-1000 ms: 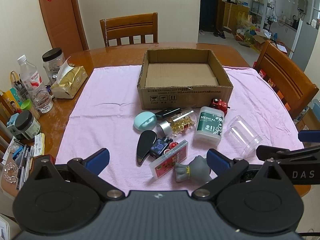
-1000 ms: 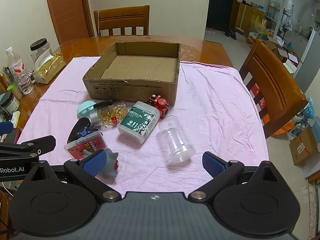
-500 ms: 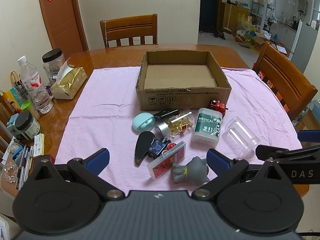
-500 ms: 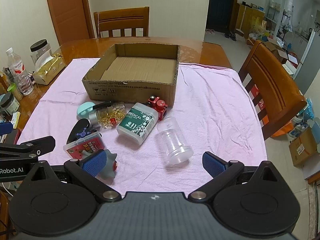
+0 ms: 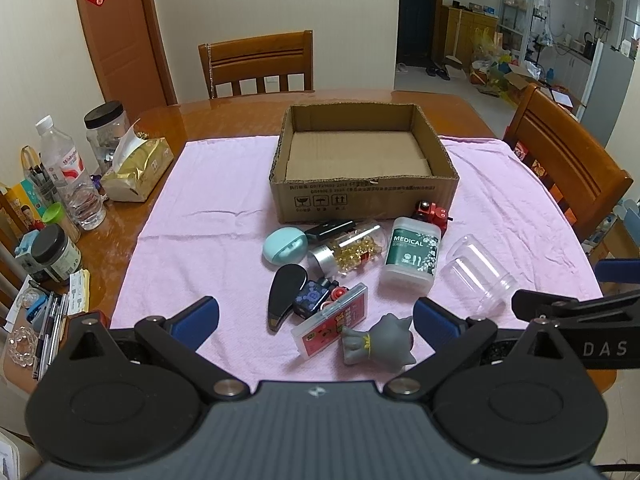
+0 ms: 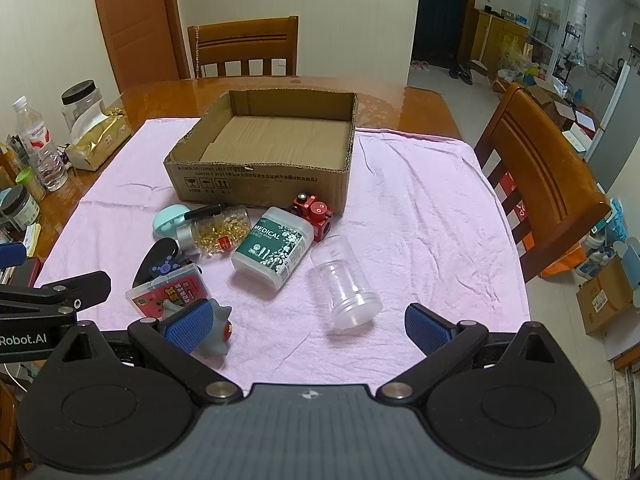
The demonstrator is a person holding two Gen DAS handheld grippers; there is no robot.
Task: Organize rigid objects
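Both tongs spread wide above the clutter, holding nothing

Left wrist view: hovering with the left gripper (image 5: pixel 316 318) spread wide and empty, blue pads well apart. Lying between and just ahead of the pads: grey cat figurine (image 5: pixel 376 344) touching the red card case (image 5: pixel 332 320), then the black oval case (image 5: pixel 285 292) and small blue patterned block (image 5: pixel 311 298). Further ahead: teal oval case (image 5: pixel 285 248), capsule bottle (image 5: pixel 352 250) on its side, white MEDICAL bottle (image 5: pixel 412 258), red toy robot (image 5: pixel 430 212). Lying ahead to the right: clear jar (image 5: pixel 478 274). Sitting beyond all of them: open cardboard box (image 5: pixel 364 196), on the pink cloth (image 5: pixel 208 220).

Right wrist view: hovering with the right gripper (image 6: pixel 310 320) likewise wide apart and empty. Lying between the pads, just ahead: clear jar (image 6: pixel 344 284). Peeking from behind the left pad: grey cat figurine (image 6: pixel 218 338). Lying ahead to the left: MEDICAL bottle (image 6: pixel 272 248), capsule bottle (image 6: pixel 216 234), red card case (image 6: pixel 168 290). Sitting farther ahead: cardboard box (image 6: pixel 256 184), red toy robot (image 6: pixel 314 214) just beside its front wall
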